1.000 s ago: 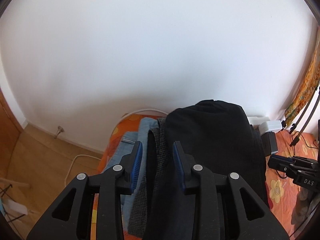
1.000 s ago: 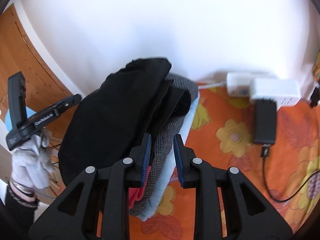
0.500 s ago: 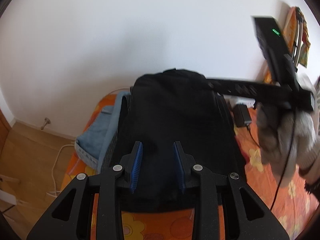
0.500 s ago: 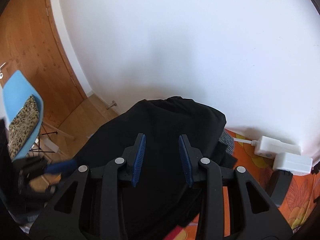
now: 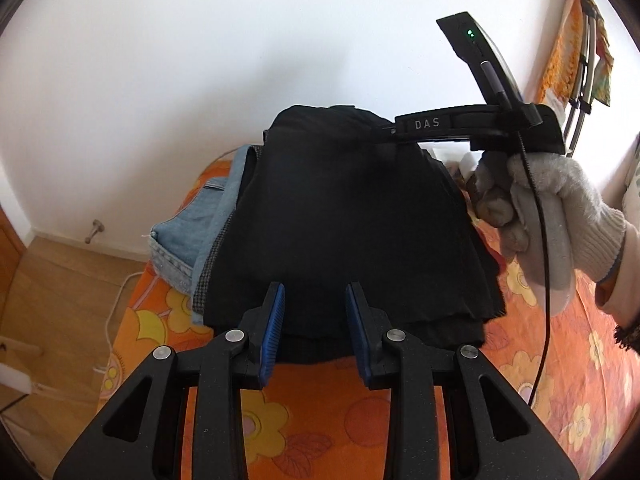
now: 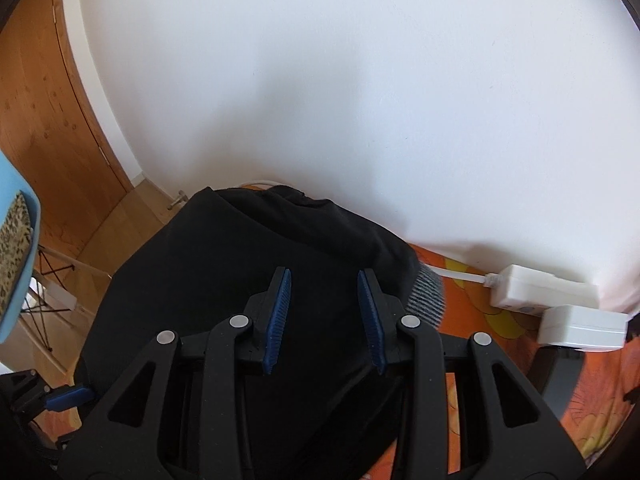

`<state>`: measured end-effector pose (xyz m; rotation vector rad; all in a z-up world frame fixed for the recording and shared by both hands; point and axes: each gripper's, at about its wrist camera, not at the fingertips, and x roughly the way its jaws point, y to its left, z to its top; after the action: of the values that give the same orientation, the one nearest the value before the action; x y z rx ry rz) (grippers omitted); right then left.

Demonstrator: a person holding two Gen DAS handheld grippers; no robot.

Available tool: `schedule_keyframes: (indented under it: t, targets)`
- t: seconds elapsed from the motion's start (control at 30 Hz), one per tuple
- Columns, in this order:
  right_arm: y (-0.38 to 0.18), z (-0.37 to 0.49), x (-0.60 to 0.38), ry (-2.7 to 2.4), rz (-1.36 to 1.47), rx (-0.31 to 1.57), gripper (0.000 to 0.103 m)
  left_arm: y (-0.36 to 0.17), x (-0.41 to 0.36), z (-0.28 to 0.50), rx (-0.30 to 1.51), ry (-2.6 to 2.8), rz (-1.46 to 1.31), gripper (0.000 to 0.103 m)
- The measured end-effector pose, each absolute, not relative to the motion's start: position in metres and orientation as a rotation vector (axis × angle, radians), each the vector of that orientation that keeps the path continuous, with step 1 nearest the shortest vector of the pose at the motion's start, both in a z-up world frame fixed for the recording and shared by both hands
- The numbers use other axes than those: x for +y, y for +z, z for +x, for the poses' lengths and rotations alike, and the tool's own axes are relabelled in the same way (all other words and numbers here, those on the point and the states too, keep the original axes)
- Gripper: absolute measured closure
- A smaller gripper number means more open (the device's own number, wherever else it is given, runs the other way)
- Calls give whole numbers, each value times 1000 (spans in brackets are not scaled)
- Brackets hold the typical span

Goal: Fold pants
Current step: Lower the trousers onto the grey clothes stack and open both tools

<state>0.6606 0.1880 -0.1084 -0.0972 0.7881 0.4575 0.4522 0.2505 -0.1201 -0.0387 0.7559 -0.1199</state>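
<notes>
Folded black pants (image 5: 352, 216) lie on top of a pile of clothes on the orange flowered bedspread (image 5: 312, 408). My left gripper (image 5: 315, 296) is open and empty, just above the near edge of the black pants. My right gripper (image 6: 324, 282) is open and empty above the same black pants (image 6: 240, 300). In the left wrist view the right gripper's body (image 5: 452, 124) reaches over the far end of the pile, held by a white gloved hand (image 5: 548, 216).
Blue jeans (image 5: 188, 236) and a grey checked garment (image 5: 216, 256) lie under the black pants. White power strips (image 6: 552, 300) lie by the wall. A blue chair (image 6: 16, 256) stands on the wooden floor (image 5: 52, 304) at the left.
A second ago both grippers sat low beside the pile, the right one narrower around the checked garment's edge. Both have lifted above the black pants, and the right has opened wider.
</notes>
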Motion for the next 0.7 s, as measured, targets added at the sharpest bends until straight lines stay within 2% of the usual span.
schedule_keyframes:
  t: [0.1,0.3,0.37,0.43,0.63,0.67,0.7]
  targets:
    - [-99,643,183,456,-120,785,62,-114,249,443,752,-102,-61,73]
    - [-77,604,164,460,-119,759,61,-85,235,420,716,-81,-71,73]
    - [-65,589,158,459,-140,736,56,-74,227,408,700,-86,-62,73]
    - [-53,570,147,471,-149,715,52,-68,220,398,685,-80,-38,71]
    - [-27,524,125,491,-146,685,50,-45,200,362,648,-81,-16,66]
    - [-24,517,120,491,-143,677,48,-42,197,356,640,-79,-15,63]
    - [-23,511,120,494,-142,667,39,-40,197,353,634,-78,-16,61]
